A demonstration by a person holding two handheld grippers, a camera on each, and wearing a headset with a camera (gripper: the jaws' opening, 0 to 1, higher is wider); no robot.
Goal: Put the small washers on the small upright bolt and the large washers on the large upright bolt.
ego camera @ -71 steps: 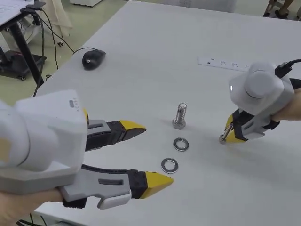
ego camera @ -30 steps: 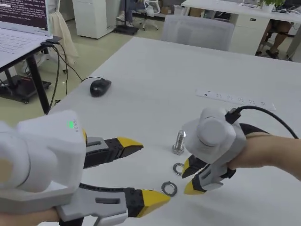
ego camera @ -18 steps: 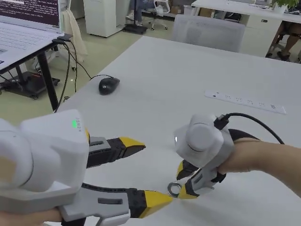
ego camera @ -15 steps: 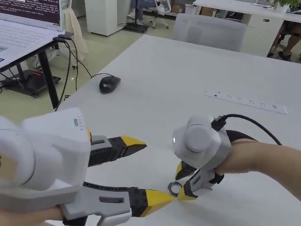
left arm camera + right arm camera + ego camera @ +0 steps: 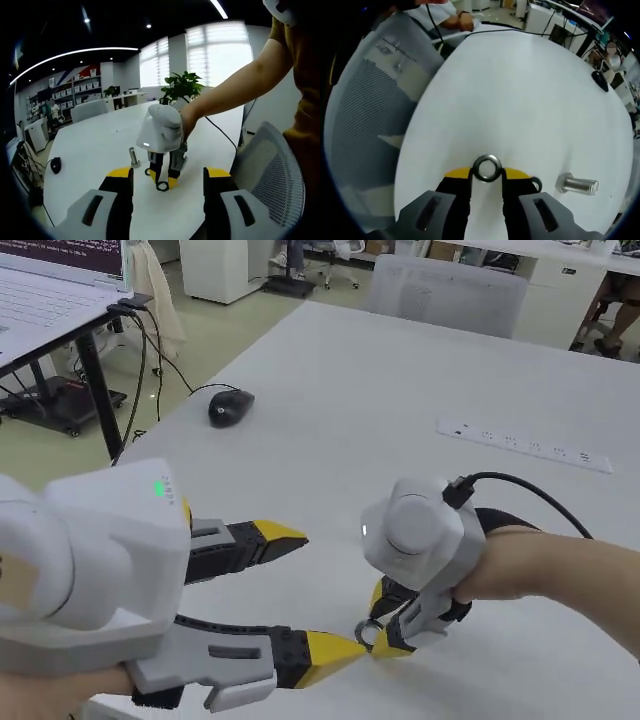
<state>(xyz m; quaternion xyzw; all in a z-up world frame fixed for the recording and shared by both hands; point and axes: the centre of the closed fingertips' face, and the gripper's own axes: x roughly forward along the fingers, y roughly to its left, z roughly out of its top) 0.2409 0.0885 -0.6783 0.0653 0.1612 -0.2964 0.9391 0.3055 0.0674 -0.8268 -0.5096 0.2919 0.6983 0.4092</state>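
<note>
Left gripper view: a silver upright hex bolt [image 5: 134,157] stands by the near edge of the white tabletop [image 5: 90,145], just left of the right gripper [image 5: 162,181], whose jaws pinch a flat steel ring washer [image 5: 162,186]; the left gripper [image 5: 330,592], jaws wide, holds nothing.

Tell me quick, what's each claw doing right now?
Left claw: open, holding nothing.
Right claw: closed on a washer, gripped between its yellow tips.

Bolt [image 5: 576,185] just beside right tongs [image 5: 487,173]; table [image 5: 520,100] ahead open.
</note>
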